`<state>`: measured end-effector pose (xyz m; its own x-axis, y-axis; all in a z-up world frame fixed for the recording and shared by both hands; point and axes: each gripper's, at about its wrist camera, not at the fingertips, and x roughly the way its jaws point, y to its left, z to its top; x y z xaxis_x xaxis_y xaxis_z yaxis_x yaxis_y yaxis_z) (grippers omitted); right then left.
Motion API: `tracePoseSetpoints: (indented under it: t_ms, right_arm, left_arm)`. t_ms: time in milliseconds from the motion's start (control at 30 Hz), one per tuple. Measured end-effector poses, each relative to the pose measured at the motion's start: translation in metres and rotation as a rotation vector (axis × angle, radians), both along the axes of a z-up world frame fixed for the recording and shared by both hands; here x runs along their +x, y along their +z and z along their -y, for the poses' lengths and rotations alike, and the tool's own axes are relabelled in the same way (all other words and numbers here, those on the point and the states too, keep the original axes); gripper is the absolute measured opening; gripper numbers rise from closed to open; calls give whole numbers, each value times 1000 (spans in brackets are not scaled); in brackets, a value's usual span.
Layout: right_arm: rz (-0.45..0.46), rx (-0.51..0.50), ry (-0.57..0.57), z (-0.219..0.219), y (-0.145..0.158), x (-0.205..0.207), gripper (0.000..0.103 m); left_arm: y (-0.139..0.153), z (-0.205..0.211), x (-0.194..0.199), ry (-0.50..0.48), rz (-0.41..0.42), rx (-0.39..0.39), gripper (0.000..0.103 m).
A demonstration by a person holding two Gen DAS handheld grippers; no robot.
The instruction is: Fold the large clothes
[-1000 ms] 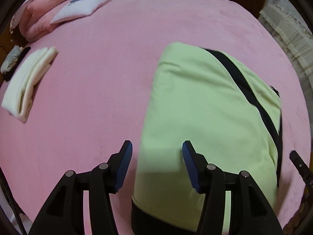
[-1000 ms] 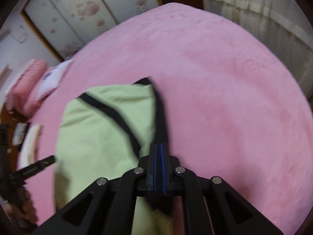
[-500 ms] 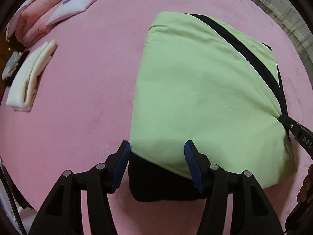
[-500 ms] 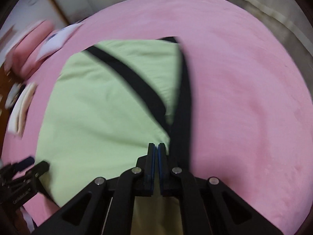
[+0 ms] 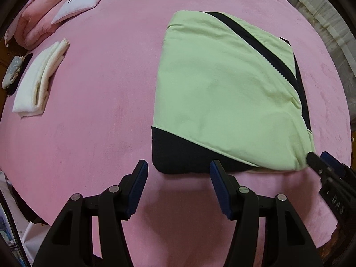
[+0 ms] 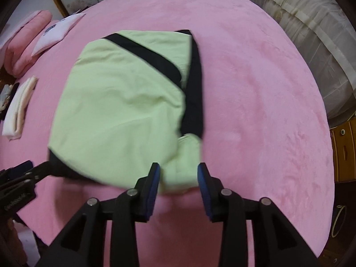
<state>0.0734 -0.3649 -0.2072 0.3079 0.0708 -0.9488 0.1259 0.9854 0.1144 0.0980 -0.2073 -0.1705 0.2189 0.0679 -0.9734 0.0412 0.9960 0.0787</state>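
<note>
The left hand-held gripper (image 5: 178,187) gapes empty just short of the folded green garment (image 5: 222,93) on the pink bed (image 5: 100,111); the right hand-held gripper (image 6: 178,185) looks spread too, apparently empty despite blur.

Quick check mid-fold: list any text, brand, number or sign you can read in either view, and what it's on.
"DAS" – pale letters on the body of the right gripper, left wrist view; any further letters are hidden.
White pillow: a small dark blue print, too small to read.
Green garment: no text visible.

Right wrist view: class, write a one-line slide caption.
Open right gripper at the near edge of a folded green garment on a pink bed.
</note>
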Motion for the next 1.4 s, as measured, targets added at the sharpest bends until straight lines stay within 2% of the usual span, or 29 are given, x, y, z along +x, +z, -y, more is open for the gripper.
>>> tracePoseSetpoints:
  t_ms: [33,67,200,267,700,1400]
  right_arm:
    - [-3,17,4,-2,5,5,56]
    - [-1,24,4,-7,9,4,59]
    - [28,27,21,-29,32,4,62]
    - [34,23,28,-37,40,4,70]
    - [39,-34,86,-54,50,-1,71]
    - [5,-13,87,-50,41,1,71]
  left_arm:
    - [3,1,-1,-7,-4,4,66]
    - [7,1,-1,-16,-6,7,67]
    - [21,4,-2,-45,8,15,75]
    - [27,4,-2,-52,13,18,77]
    - [34,-10,-4,-45,20,11,79]
    - [28,-12,1,-24,14,-11,79]
